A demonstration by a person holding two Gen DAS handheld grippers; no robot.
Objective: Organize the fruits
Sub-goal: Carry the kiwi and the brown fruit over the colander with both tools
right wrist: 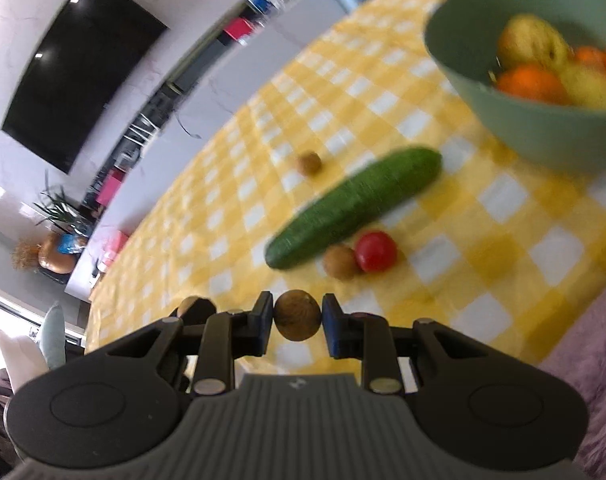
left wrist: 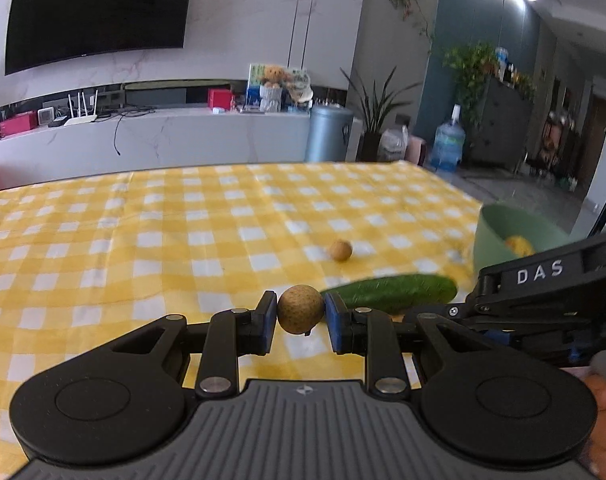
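The left hand-held gripper (left wrist: 301, 317) is closed on a small round brown fruit (left wrist: 301, 309), its blue pads pressing on either side, and the fruit is held clear above the table (left wrist: 143, 240), which is covered by a yellow-and-white checked cloth. The right hand-held gripper (right wrist: 297, 320) likewise grips a second small brown fruit (right wrist: 297, 315) between its pads.

In the left wrist view, a cucumber (left wrist: 395, 292) lies on the cloth just beyond the held fruit and to its right. Farther off sits another loose brown fruit (left wrist: 340, 250), apart from the cucumber. At the right edge stands a green bowl (left wrist: 491, 240) with something yellow showing inside. The black body of the right gripper crosses in front of the bowl's near side.

The right wrist view is blurred. There the cucumber (right wrist: 355, 208) lies slantwise in the middle of the table. Just beside its near end rest a brown fruit (right wrist: 340, 262) and a small red tomato (right wrist: 376, 251), touching each other. Another brown fruit (right wrist: 309, 163) lies beyond the cucumber, apart from it. The green bowl (right wrist: 503, 112) stands at the far right and holds orange and yellow fruits (right wrist: 543, 68). At the near left, the left gripper's fruit (right wrist: 189, 305) peeks out behind the right gripper's linkage.
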